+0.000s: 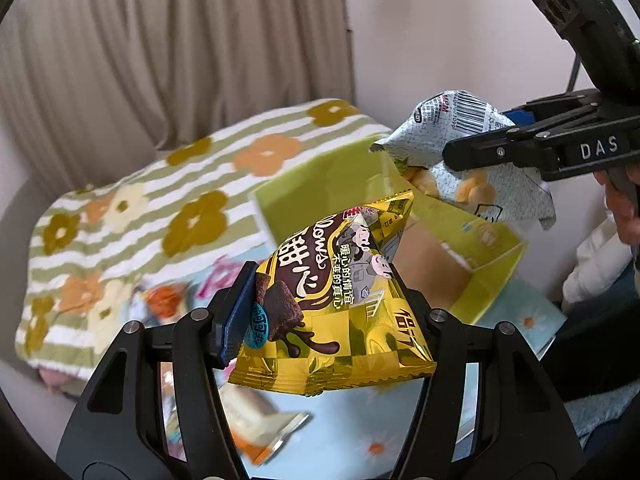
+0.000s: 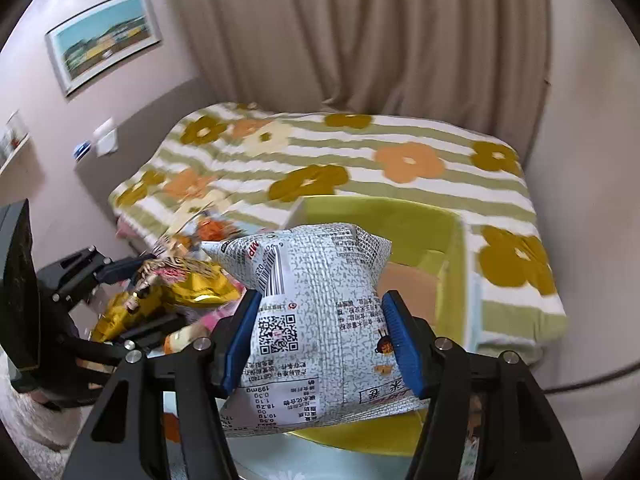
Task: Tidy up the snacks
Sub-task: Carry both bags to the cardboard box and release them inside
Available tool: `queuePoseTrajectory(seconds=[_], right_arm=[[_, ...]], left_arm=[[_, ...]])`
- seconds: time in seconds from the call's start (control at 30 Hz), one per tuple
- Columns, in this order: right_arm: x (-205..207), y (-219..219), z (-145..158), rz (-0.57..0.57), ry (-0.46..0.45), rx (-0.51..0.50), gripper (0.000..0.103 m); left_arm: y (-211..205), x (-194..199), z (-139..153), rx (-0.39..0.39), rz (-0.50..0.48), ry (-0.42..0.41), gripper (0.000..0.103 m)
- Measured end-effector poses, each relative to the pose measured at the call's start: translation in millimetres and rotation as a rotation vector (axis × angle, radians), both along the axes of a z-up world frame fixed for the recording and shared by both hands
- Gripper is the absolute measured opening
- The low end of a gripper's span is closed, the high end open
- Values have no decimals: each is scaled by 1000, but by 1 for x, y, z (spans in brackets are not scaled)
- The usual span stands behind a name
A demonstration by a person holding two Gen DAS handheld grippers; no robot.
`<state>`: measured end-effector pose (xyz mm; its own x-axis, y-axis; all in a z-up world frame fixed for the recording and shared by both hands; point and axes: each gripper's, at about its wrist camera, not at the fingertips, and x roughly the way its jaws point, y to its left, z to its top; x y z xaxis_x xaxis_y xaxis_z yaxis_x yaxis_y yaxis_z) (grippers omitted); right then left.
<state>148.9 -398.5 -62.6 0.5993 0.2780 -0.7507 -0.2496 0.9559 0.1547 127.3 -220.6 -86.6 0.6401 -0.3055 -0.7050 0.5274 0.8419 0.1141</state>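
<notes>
The left gripper [image 1: 320, 312] points steeply down, its fingers [image 1: 236, 316] pinching a gold snack packet [image 1: 340, 320] by its sides, held in the air just before the yellow-green box [image 1: 496, 256]. The right gripper [image 2: 324, 340] tilts down likewise, its blue fingers [image 2: 404, 344] clamped on a white printed snack bag [image 2: 316, 320] above the box's near rim. More snacks [image 1: 256, 424] lie blurred on the table [image 1: 360, 432] on the near side of the box; a flowered bed [image 2: 360, 160] lies beyond it.

A home bedroom — a bed [image 2: 360, 160] under a striped, flower-patterned blanket [image 1: 132, 216] fills the far corner, beige curtains [image 2: 360, 32] hang behind it, and a framed landscape picture [image 2: 104, 38] hangs on the pink wall [image 2: 40, 8].
</notes>
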Motion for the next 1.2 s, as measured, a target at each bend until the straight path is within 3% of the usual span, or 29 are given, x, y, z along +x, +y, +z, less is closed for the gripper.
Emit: queuePoseTrajectory(seconds=[0.27,0.5,0.57,0.63,0.7,0.93,1.2], right_arm=[[-1,-40,-20,-183,49,21,57],[10,-50,-40,-262,102,64,57],[12,-49,-44,-264,113,67,57],[14,-49,-47,-266,122,68,57],[15,-49,-50,-270,130,74,57],[16,-47,-57,-277,149,64,57],[20,-32,-65,-240,163,42,57]], left_arm=[[-52,39,-27,18,-91,75,57],[-72,67,-63,61,-99,172,57],[-75,69,-68,67,-114,180,65],[-75,72,-73,70,-125,203,96],[-75,71,-72,35,-133,225,102],[-55,65,-64,-5,-89,261,102],[-44,55,-60,1,-38,253,102]])
